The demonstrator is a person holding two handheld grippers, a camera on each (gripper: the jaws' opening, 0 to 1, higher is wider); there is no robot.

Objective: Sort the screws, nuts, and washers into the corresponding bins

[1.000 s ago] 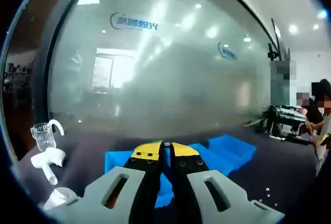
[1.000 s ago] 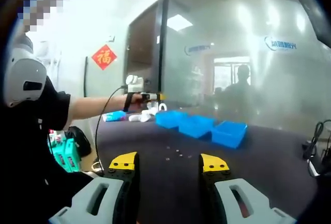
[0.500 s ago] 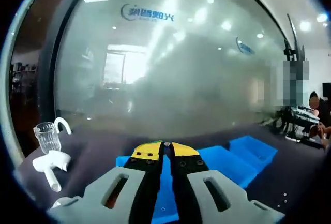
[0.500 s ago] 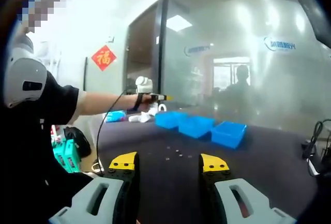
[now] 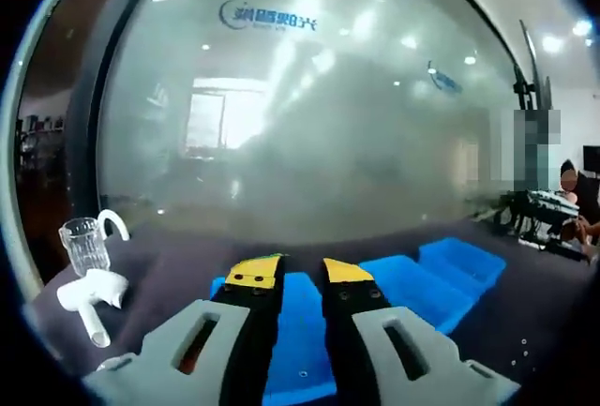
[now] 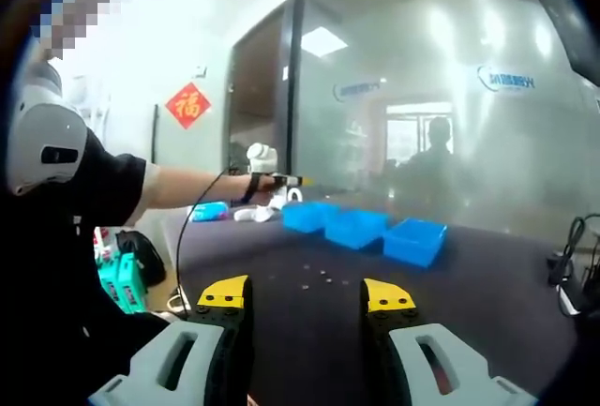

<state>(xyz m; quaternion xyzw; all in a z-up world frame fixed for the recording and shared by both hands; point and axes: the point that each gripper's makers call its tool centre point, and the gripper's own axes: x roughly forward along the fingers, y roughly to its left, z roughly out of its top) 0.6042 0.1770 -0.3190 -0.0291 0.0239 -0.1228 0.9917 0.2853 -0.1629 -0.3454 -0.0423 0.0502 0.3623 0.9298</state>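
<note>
Left gripper view: we saw the left gripper [image 5: 298,271], jaws slightly parted and holding nothing, poised over the nearest of three bright blue bins [image 5: 298,331], a tiny fastener inside it. Right gripper view: the right gripper [image 6: 307,293] had its jaws spread wide, empty; small loose hardware [image 6: 317,278] lay on the dark table [image 6: 487,303] before the bins.

Three blue bins [image 6: 361,228] in a row, small hardware [image 6: 317,278] scattered nearby

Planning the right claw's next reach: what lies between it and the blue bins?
In the right gripper view, small hardware pieces on dark table, between right claw and blue bins.
</note>
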